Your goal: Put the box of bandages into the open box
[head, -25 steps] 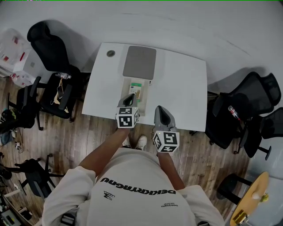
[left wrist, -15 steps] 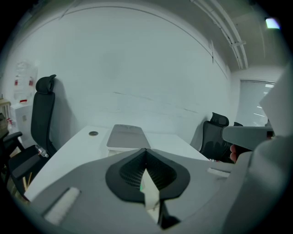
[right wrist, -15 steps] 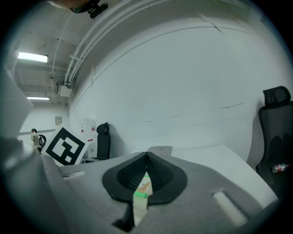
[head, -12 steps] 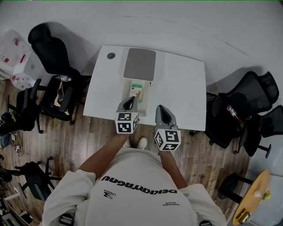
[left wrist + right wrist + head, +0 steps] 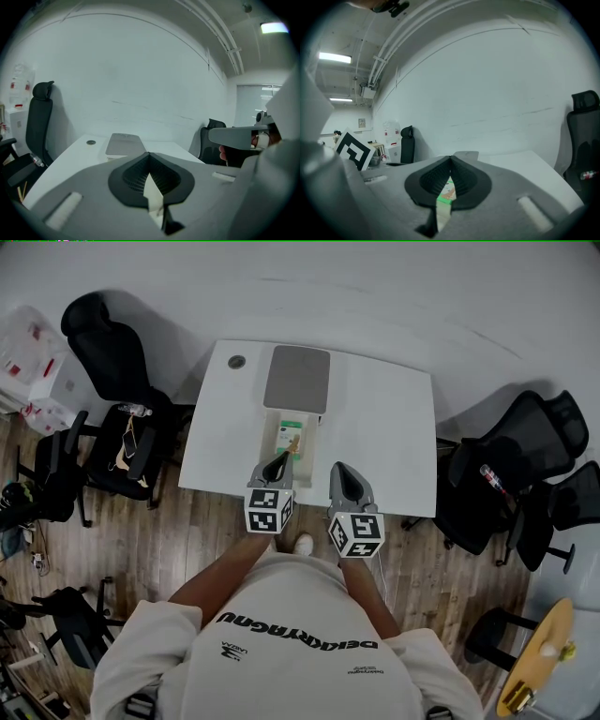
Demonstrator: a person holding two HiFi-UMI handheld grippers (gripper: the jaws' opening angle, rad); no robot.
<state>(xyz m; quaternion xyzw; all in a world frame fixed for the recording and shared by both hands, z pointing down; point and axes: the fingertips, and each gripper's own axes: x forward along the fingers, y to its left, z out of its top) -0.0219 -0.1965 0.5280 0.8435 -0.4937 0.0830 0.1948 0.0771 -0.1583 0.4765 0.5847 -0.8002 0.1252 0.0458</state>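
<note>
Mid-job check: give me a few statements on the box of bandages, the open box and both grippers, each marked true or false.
1. The box of bandages lies inside the open box. True.
2. The left gripper holds the box of bandages. False: its jaws are shut on nothing, at the open box's near end.
3. A grey lid sits at the far end of the open box. True.
4. The right gripper hangs over the open box. False: it is to the right of it, over bare table.

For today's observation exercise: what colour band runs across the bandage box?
Green; the box of bandages shows best in the head view.
</note>
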